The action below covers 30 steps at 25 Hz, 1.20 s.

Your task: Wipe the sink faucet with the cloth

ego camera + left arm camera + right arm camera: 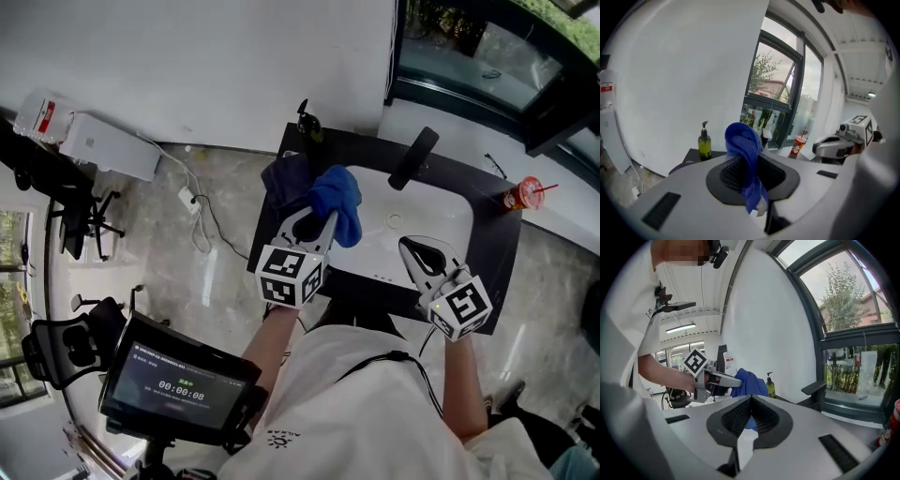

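I lose the left rim of the white sink basin behind the bunched blue cloth. Right of the basin, the print on the red drink cup is too small to read.

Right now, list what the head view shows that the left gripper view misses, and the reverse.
Head view only: the timer screen and the office chairs on the floor. Left gripper view only: the building outside the window and a ceiling light. Both: the blue cloth pinched in the left tongs, the soap bottle and the red cup with a straw.
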Each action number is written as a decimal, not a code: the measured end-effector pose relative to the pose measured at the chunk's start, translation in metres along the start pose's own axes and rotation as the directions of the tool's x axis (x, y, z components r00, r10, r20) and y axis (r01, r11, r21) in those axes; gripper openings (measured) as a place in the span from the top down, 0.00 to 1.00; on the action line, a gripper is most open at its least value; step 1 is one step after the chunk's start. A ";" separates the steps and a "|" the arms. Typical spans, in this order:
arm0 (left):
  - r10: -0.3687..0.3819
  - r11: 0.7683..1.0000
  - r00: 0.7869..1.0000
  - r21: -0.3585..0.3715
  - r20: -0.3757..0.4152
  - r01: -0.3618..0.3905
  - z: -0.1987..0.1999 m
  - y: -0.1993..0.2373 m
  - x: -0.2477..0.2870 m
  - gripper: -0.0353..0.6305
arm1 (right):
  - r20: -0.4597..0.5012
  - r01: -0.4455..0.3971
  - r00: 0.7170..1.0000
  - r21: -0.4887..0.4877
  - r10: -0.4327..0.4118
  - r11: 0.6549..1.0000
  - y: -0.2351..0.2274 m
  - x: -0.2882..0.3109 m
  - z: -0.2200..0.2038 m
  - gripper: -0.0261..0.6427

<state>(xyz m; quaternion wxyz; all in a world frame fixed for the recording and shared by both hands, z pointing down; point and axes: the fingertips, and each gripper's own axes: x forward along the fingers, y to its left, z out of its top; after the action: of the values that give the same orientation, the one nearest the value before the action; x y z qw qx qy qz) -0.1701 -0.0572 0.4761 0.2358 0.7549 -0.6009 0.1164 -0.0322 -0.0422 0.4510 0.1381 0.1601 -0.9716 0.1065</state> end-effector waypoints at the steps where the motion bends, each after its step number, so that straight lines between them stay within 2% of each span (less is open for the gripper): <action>1: -0.020 1.000 1.000 0.012 0.016 0.020 0.010 -0.004 0.003 0.86 | 0.006 0.019 1.000 0.003 -0.019 1.000 -0.003 -0.004 0.000 0.96; 9: -0.149 0.977 0.985 0.167 0.092 0.132 0.081 -0.035 0.025 0.86 | 0.020 0.166 0.986 0.030 -0.167 0.986 -0.009 -0.047 0.004 0.96; 11: -0.168 0.965 0.981 0.221 0.095 0.144 0.097 -0.037 0.038 0.86 | 0.021 0.192 0.981 0.036 -0.193 0.981 -0.009 -0.055 0.003 0.96; 13: -0.205 0.942 0.974 0.290 0.091 0.171 0.115 -0.041 0.056 0.86 | 0.021 0.217 0.976 0.043 -0.218 0.975 -0.009 -0.061 0.001 0.96; 18: -0.306 0.831 0.951 0.500 0.042 0.245 0.148 -0.066 0.113 0.86 | 0.011 0.271 0.962 0.067 -0.273 0.960 -0.014 -0.075 -0.010 0.96; 22: -0.352 0.764 0.935 0.564 -0.043 0.314 0.146 -0.082 0.157 0.86 | -0.005 0.315 0.949 0.093 -0.316 0.944 -0.023 -0.087 -0.023 0.96; 24: -0.365 0.721 0.925 0.596 -0.107 0.354 0.138 -0.091 0.175 0.86 | -0.012 0.330 0.944 0.103 -0.330 0.938 -0.026 -0.091 -0.026 0.96; 26: -0.369 0.660 0.908 0.632 -0.198 0.406 0.125 -0.100 0.193 0.86 | -0.016 0.340 0.940 0.108 -0.341 0.934 -0.029 -0.094 -0.028 0.96; 28: -0.360 0.600 0.884 0.652 -0.297 0.463 0.109 -0.106 0.208 0.86 | -0.014 0.351 0.936 0.112 -0.352 0.929 -0.032 -0.097 -0.028 0.96; 30: -0.337 0.551 0.861 0.662 -0.381 0.509 0.094 -0.108 0.217 0.86 | -0.013 0.363 0.931 0.116 -0.364 0.925 -0.035 -0.100 -0.029 0.96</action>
<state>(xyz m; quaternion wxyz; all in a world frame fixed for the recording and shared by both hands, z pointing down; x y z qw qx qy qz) -0.0215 -0.2709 0.4718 -0.0101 0.8892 -0.2705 0.3689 0.0777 -0.0391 0.4538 0.1419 0.3455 -0.9178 0.1348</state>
